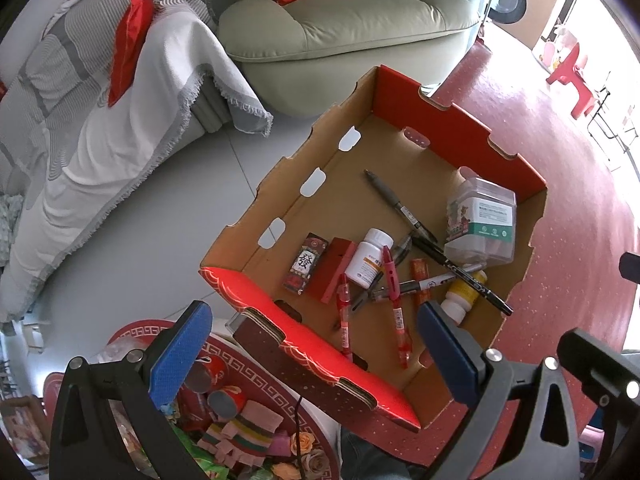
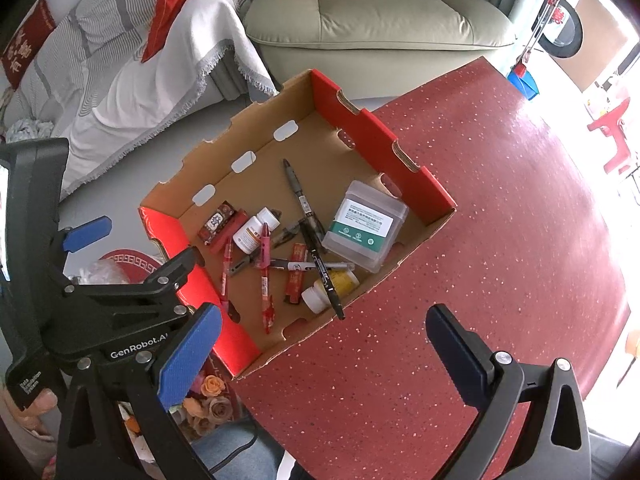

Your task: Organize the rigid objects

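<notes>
An open cardboard box [image 1: 460,116] with red outer walls sits on the red table [image 2: 500,220]; it also shows in the right wrist view [image 2: 384,136]. Inside lie several pens, a black marker [image 1: 460,270], a white pill bottle [image 1: 366,258], a yellow bottle [image 1: 464,292], a clear plastic container [image 1: 482,220], and a small red mahjong-print box [image 1: 306,262]. My left gripper [image 1: 314,354] is open and empty over the box's near wall. My right gripper [image 2: 324,360] is open and empty above the table by the box's near corner.
A red patterned tray [image 1: 256,420] with snacks and flowers sits below left of the box. A green sofa [image 1: 352,20] and a blanket-covered sofa [image 1: 100,120] stand behind. The left gripper's body [image 2: 100,300] shows in the right wrist view.
</notes>
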`<state>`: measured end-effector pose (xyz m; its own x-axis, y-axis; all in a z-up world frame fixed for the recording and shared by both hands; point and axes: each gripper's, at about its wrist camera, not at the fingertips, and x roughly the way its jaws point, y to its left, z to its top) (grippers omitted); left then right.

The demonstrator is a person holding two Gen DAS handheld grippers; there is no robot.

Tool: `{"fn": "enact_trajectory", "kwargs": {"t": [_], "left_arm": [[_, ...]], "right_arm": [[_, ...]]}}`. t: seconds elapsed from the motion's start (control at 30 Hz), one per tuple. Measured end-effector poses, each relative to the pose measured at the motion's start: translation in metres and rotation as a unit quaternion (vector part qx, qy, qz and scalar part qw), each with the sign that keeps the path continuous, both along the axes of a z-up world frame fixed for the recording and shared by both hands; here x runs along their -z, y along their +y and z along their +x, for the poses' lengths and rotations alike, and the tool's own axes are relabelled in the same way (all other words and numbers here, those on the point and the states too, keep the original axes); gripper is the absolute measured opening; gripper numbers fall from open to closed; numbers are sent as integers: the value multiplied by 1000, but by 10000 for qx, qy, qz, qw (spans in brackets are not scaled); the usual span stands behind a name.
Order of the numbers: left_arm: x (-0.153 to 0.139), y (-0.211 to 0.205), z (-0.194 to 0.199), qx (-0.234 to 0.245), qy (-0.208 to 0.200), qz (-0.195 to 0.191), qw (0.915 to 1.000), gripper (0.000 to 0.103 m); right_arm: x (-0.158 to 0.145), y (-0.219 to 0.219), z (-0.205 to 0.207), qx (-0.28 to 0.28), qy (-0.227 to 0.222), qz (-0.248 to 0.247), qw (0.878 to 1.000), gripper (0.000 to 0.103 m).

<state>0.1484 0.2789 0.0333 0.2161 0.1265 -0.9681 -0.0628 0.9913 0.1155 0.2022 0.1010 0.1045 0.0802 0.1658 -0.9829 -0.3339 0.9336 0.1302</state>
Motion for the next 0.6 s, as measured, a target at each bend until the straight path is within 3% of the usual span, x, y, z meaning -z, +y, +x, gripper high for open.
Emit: {"fn": "enact_trajectory", "kwargs": {"t": [0.6], "left_arm": [[1, -2, 1, 20, 19, -16, 10000, 102]], "right_arm": [[2, 2, 3, -51, 32, 29, 10000, 103]]}}
